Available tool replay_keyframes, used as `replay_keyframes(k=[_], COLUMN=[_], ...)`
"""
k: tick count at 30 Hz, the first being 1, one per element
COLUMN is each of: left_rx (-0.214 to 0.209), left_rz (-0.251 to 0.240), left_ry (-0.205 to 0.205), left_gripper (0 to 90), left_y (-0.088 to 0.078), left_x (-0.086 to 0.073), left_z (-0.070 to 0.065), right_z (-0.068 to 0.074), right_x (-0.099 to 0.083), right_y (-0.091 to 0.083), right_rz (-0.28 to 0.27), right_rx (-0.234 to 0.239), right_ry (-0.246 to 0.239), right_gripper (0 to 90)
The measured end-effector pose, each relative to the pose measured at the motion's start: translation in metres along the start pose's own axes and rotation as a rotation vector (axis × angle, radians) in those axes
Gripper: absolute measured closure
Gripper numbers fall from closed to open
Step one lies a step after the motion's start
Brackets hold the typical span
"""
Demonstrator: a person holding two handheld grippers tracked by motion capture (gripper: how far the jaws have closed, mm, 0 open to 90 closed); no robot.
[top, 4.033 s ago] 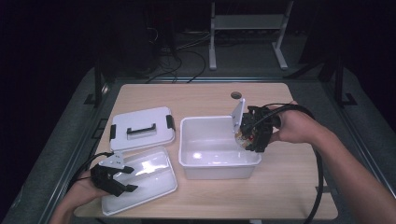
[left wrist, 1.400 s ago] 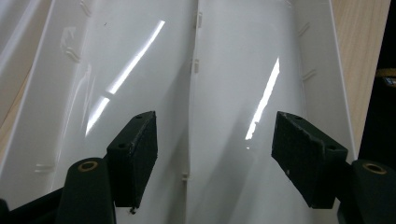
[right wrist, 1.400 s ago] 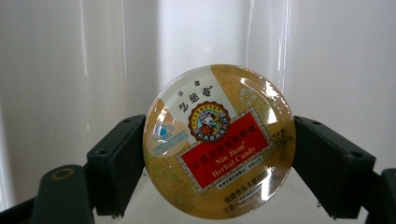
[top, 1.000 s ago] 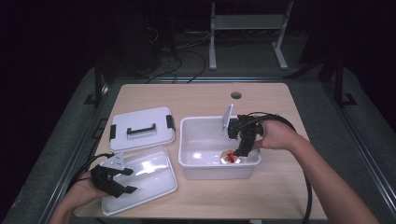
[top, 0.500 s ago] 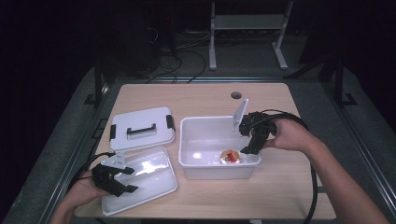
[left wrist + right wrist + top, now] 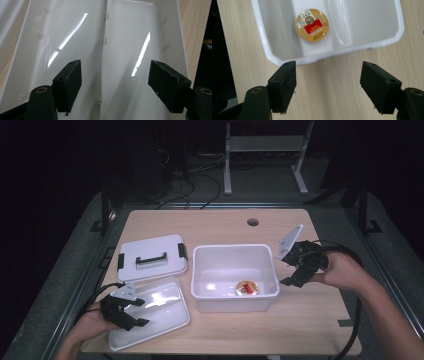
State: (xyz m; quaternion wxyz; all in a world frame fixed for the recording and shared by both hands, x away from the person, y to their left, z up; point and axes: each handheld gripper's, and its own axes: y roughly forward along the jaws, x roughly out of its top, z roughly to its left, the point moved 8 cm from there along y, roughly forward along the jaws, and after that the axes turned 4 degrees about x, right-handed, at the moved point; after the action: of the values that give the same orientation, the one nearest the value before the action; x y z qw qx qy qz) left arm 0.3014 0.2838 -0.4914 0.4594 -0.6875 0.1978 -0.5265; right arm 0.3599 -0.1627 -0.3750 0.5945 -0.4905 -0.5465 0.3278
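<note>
Right gripper view: round glossy tin, smooth white tub.

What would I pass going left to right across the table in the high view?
left gripper → shallow white tray → deep white bin → round orange tin inside it → right gripper.
</note>
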Motion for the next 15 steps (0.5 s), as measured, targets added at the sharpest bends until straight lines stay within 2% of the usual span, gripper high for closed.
replay_keyframes(k=[5,11,15], left_rx=[0.002,0.004,-0.003], left_rz=[0.008,0.007,-0.001], left_ry=[0.005,0.009,0.030], left_gripper=[25.5,26.6,31.6], left_y=[0.001,0.001,0.002], left_x=[0.000,0.002,0.005], left_z=[0.000,0.001,0.000], right_z=[0.003,0.009,0.014], right_x=[-0.027,-0.054,-0.069], right_y=[0.003,0.010,0.017], right_rz=[-0.010,-0.043,-0.057], right_rx=[0.004,-0.013,-0.010], right_ry=[0.055,0.116,0.151], right_gripper=[29.6,27.4,27.5])
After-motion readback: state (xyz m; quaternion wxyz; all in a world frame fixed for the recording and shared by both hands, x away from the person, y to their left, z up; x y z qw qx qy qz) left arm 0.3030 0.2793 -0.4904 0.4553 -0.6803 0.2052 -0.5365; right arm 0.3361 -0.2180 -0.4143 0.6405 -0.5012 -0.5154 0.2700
